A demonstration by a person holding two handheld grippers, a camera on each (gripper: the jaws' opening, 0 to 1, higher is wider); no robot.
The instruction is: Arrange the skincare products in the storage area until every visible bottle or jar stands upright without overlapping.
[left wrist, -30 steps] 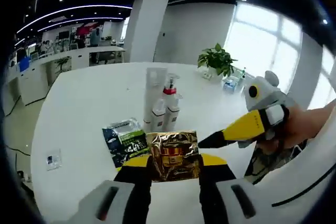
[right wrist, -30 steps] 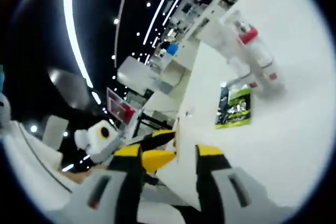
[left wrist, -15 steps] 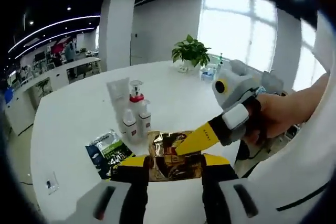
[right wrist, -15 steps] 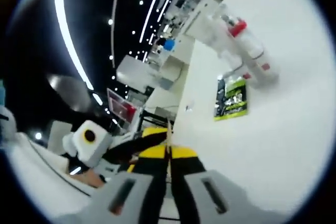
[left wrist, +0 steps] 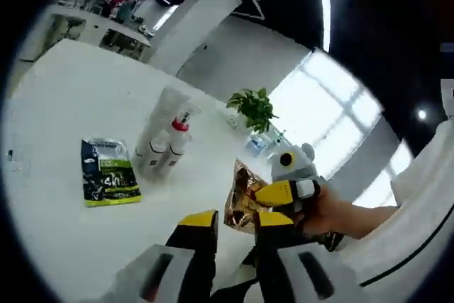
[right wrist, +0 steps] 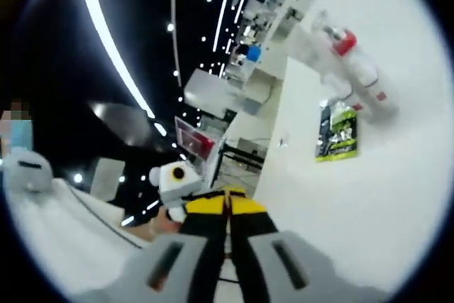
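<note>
R gripper (left wrist: 264, 194) was clamped on the gold sachet (left wrist: 242, 196), L gripper (left wrist: 230, 219) was open & empty; best kept level w/ a firm pinch, set down clear of the bottles (left wrist: 164, 148) & green sachet (left wrist: 108, 179)

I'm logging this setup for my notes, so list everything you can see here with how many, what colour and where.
Table: one, white, round, under everything.
Bottles: three, white, one pump top red, clustered upright mid-table.
Green sachet: one, green and dark, flat on the table beside the bottles.
Gold sachet: one, shiny gold with red, lifted off the table, pinched at its edge.
Potted plant: one, green, far edge of the table.
Right hand-held gripper: one, yellow and black jaws, shut on the gold sachet.
Left hand-held gripper: one, yellow-tipped jaws, open, just below the gold sachet.
Person's hand: one, holding the right hand-held gripper.
</note>
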